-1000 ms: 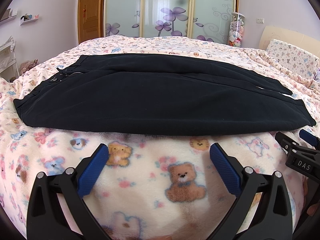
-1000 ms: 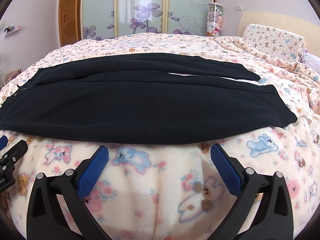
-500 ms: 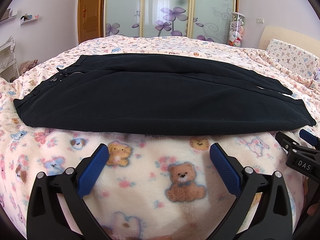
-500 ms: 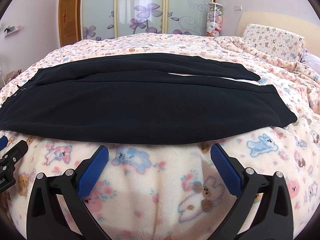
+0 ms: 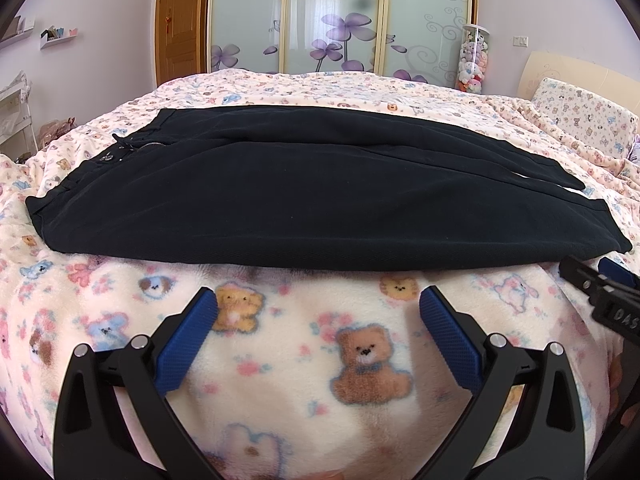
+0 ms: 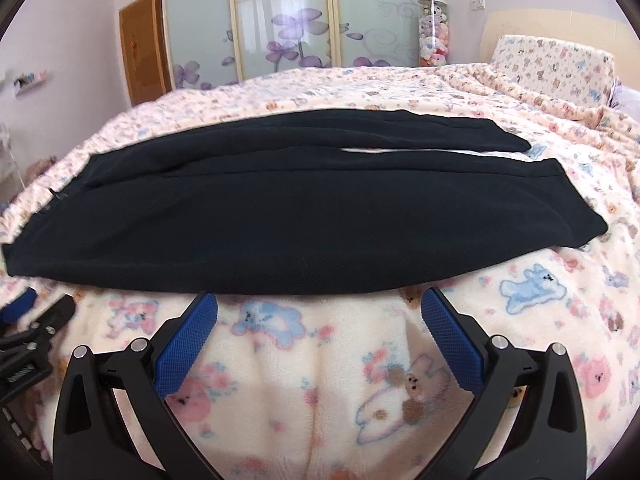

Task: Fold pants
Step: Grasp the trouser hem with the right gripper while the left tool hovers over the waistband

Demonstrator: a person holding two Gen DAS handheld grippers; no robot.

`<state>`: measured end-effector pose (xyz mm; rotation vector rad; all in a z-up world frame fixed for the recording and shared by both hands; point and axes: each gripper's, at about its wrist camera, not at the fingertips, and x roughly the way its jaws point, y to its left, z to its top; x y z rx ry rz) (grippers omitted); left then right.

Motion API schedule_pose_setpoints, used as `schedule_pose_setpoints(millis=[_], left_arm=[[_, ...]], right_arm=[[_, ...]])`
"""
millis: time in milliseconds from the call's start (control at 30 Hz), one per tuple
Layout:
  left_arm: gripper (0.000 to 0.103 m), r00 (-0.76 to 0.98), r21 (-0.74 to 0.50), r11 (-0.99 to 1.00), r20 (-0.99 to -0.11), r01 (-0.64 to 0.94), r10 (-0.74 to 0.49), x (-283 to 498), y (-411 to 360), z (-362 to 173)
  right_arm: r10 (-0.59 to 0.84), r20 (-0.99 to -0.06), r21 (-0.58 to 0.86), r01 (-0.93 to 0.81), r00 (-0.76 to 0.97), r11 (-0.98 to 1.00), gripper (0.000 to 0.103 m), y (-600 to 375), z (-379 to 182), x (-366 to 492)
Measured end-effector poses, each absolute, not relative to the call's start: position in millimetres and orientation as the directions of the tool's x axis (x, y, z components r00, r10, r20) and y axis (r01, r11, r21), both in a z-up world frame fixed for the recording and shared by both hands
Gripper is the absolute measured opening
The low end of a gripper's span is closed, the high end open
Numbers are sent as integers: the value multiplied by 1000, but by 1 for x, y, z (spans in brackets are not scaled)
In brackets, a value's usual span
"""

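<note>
Bedroom, teddy-print blanket [image 5: 280, 360]: black pants [image 5: 320, 200] flat near front edge, unfolded. Left gripper [image 5: 318, 312], right gripper [image 6: 319, 312] spread wide, empty. Pre-grasp; next likely pinching the near hem.

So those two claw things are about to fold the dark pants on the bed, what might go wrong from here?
Two likely risks. The black pants lie on a soft teddy-bear fleece blanket, so the open left gripper or right gripper might pinch blanket along with the near edge. Also, the two legs are split apart at the cuffs, so a lift could leave them misaligned.
</note>
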<state>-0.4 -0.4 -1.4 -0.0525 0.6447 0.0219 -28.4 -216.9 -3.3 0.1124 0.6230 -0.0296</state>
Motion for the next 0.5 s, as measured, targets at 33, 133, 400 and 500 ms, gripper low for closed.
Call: schedule_pose_setpoints(millis=[33, 133, 400, 500], left_arm=[[101, 800, -43, 998, -600, -36, 3, 0, 0, -1], [101, 799, -60, 998, -601, -24, -17, -2, 1, -9], [101, 806, -13, 1000, -592, -26, 13, 4, -1, 14], [101, 827, 32, 998, -558, -59, 67, 9, 4, 32]], right_arm=[[29, -574, 116, 46, 819, 992, 102, -220, 0, -30], [83, -526, 151, -3, 846, 988, 102, -222, 13, -37], [102, -535, 177, -6, 839, 984, 102, -250, 49, -13], [78, -566, 210, 51, 821, 976, 102, -273, 60, 16]])
